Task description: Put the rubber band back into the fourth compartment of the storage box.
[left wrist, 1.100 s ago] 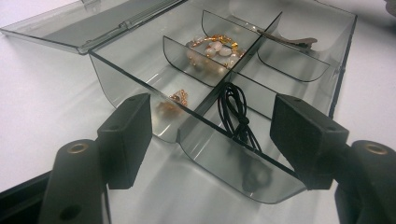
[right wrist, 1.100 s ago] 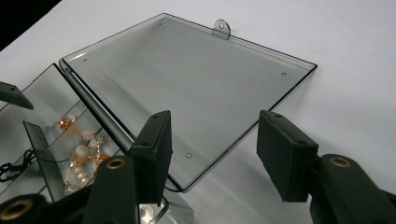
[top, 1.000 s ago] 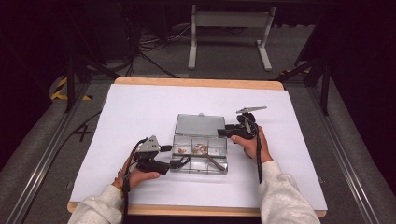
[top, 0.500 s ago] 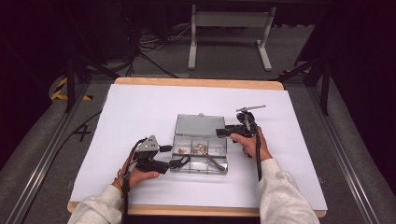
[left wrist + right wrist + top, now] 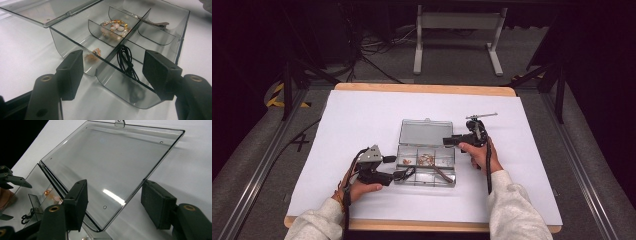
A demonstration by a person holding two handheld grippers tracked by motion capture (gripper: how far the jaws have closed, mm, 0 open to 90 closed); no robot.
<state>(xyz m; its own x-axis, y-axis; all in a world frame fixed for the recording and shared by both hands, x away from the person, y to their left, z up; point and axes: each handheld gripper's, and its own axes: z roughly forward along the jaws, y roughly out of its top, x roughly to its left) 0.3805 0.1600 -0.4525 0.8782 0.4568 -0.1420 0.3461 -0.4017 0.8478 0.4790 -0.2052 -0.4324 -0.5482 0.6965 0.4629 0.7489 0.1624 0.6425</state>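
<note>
- Clear plastic organiser box point(image 5: 426, 167): sits near the middle of the white-covered counter point(image 5: 362, 120), divided into small compartments.
- Lid point(image 5: 423, 133): folded fully back, lying flat on the counter on the far side of the box; in the right gripper view its near corner point(image 5: 110, 170) lies between the jaws.
- Contents: a beaded gold-coloured bracelet point(image 5: 115, 26) in a middle compartment, a small gold piece point(image 5: 96, 52) in the cell beside it, a coiled black cord point(image 5: 126, 61) in the near cell, a hair clip point(image 5: 152, 23) in the far cell.
- Left tongs point(image 5: 399, 167): held level at the box's left end, jaws released and parted either side of the box's corner point(image 5: 117, 75), pads clear of the walls.
- Right tongs point(image 5: 449, 141): held at the lid's right edge; the jaws have just been closing, with the lid corner between them, yet the pads stand apart from it and grasp nothing.
- Sleeves point(image 5: 517, 210): light grey, entering from the near edge.
</note>
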